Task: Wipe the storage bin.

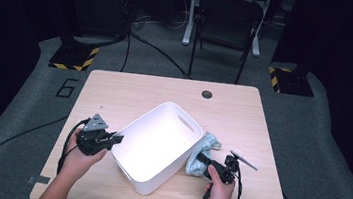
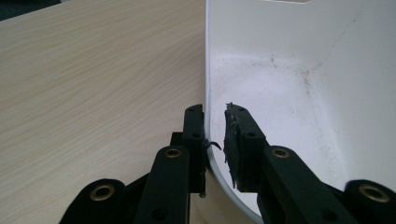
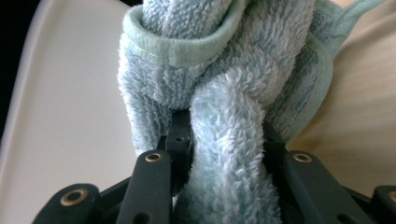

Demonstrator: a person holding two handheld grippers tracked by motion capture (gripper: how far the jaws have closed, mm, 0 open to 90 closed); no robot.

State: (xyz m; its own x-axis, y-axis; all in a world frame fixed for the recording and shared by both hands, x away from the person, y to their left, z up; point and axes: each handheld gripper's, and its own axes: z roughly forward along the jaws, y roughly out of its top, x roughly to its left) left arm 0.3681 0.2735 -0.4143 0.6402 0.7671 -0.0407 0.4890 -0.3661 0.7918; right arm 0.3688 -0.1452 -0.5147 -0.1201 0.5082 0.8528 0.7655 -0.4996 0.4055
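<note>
On my left, my left gripper (image 1: 115, 138) sits at nine o'clock of the white rectangular plastic tub (image 1: 179, 111), and in the left gripper view its jaws straddle the tub's thin wall (image 2: 208, 70): one black jaw outside over the pale wood table (image 2: 84, 93), the other inside against the scuffed white floor of the tub. They look nipped onto the rim, so I read that as a pinch holding the tub steady.

Moving across, the tub sits skewed on the table, its long axis running from seven o'clock up to one o'clock, mouth open.

Over on the right, my right gripper (image 1: 203, 158) is clamped on a thick roll of the fluffy pale-blue terry towel (image 3: 224, 93); the pile bulges between the jaws. The towel lies bunched against the tub's outer wall at four o'clock, on the table, not in it. So the tub's opening lies to ten o'clock of my right jaws, just over the rim: I judge a lift and a short carry that way comes next.
</note>
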